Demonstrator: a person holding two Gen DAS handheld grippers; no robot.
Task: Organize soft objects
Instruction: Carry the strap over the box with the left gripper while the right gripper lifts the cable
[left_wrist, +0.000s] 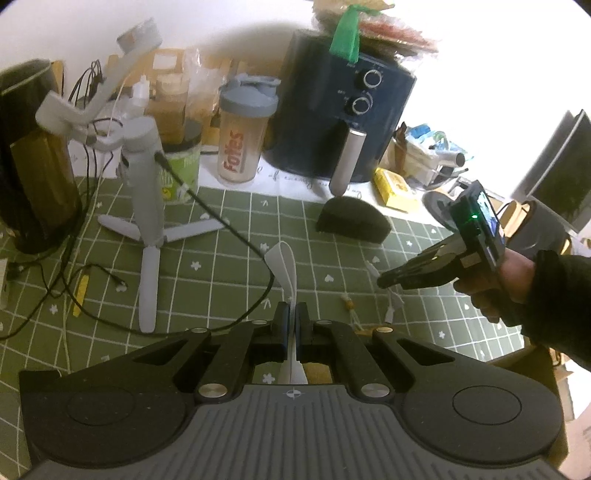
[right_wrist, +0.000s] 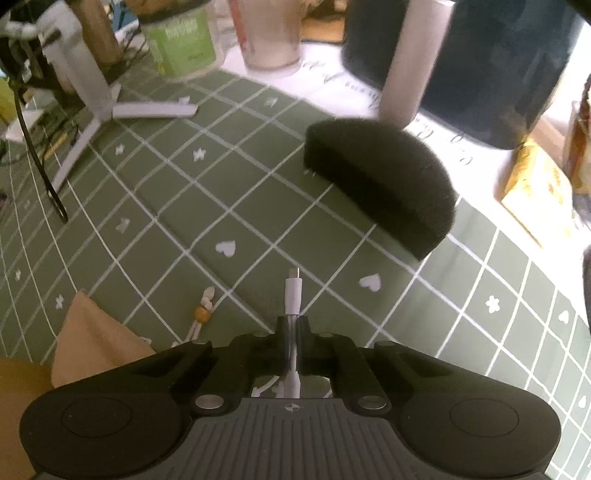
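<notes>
My left gripper (left_wrist: 292, 314) is shut on a white looped strap (left_wrist: 283, 264), whose loop sticks out ahead of the fingers over the green checked mat (left_wrist: 221, 280). In the right wrist view, my right gripper (right_wrist: 293, 323) is shut on a white USB cable (right_wrist: 293, 291) just behind its plug, which points forward. A black half-round foam pad (right_wrist: 380, 184) lies on the mat ahead of it. The left wrist view shows the foam pad (left_wrist: 352, 219) at the mat's far edge. There a hand in a dark sleeve holds the right gripper (left_wrist: 384, 282) low over the mat.
A grey tripod stand (left_wrist: 147, 206) with a black cable stands at left. Behind are a dark air fryer (left_wrist: 343, 110), a shaker bottle (left_wrist: 240, 136) and a green jar (left_wrist: 181, 162). A beige pouch (right_wrist: 92, 339) and a beaded drawstring (right_wrist: 201, 314) lie near my right gripper.
</notes>
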